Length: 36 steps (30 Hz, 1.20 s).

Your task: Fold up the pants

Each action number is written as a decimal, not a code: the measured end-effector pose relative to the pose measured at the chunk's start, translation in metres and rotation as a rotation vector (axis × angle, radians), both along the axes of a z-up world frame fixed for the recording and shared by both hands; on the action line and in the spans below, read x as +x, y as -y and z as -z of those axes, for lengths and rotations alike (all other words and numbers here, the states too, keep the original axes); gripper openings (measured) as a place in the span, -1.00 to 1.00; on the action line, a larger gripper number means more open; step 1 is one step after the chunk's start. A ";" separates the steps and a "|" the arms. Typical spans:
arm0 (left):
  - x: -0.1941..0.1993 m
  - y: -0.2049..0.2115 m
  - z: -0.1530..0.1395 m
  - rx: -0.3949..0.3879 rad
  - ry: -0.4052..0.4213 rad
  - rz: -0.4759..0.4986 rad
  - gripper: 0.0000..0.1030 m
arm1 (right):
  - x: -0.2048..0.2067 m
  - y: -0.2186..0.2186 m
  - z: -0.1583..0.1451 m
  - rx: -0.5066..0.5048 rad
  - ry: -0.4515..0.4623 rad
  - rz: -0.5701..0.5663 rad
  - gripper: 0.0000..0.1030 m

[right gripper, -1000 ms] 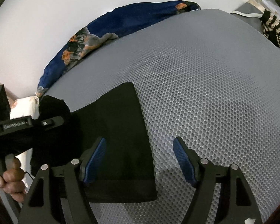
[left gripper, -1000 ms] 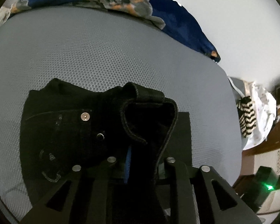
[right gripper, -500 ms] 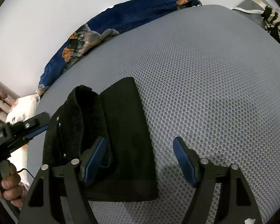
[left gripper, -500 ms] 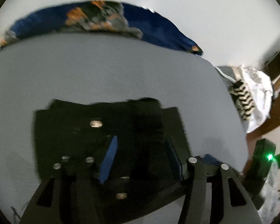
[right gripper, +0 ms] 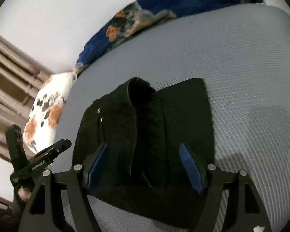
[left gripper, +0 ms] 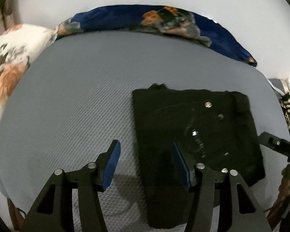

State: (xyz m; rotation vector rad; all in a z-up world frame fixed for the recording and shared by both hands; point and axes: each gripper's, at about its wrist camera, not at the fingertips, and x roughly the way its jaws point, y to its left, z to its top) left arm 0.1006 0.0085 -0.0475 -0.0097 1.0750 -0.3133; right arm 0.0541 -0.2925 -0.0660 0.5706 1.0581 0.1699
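I read the pants (left gripper: 195, 127) as nearly folded: they lie as a compact black stack on the grey bed (left gripper: 71, 89), at about 3 o'clock from centre in the left wrist view and dead centre in the right one. My left hand-held gripper (left gripper: 145, 164) has its jaws apart with nothing between the pads; only its right finger overlaps the stack's left edge in the picture, and I cannot tell whether it touches. My right hand-held gripper (right gripper: 145, 164) is also apart, hovering over the stack with cloth showing between the fingers but not pinched. What looks left, in my judgement, is tidying: in the right view a ridge of fabric (right gripper: 143, 104) stands up along the middle and wants flattening, perhaps one more fold. Hard to make out: both views are a little blurred, the black cloth swallows its own layers so I cannot count them, and the near end of the stack is cut off behind the fingers. A blue patterned cloth (left gripper: 164, 21) lies at 12 o'clock, a white spotted pillow (left gripper: 11, 54) at 10
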 end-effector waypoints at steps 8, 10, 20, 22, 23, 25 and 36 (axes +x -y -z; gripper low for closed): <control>0.002 -0.017 0.012 -0.029 -0.039 -0.049 0.09 | 0.032 0.015 0.027 0.149 -0.053 -0.021 0.40; 0.002 -0.019 0.014 -0.028 -0.043 -0.052 0.09 | 0.037 0.018 0.030 0.191 -0.044 -0.027 0.40; 0.005 -0.019 0.014 -0.026 -0.042 -0.063 0.09 | 0.076 0.011 0.051 0.362 -0.018 -0.063 -0.22; 0.004 -0.018 0.013 -0.021 -0.036 -0.063 0.09 | 0.076 0.008 0.048 0.355 -0.025 -0.038 -0.50; 0.004 -0.018 0.012 -0.017 -0.029 -0.064 0.09 | 0.074 0.006 0.043 0.338 -0.018 -0.027 -0.56; 0.005 -0.018 0.010 -0.010 -0.019 -0.067 0.09 | 0.069 0.002 0.029 0.298 -0.006 -0.016 -0.72; 0.015 0.005 -0.001 -0.011 0.021 -0.009 0.09 | 0.019 0.034 -0.017 0.173 0.059 0.174 -0.76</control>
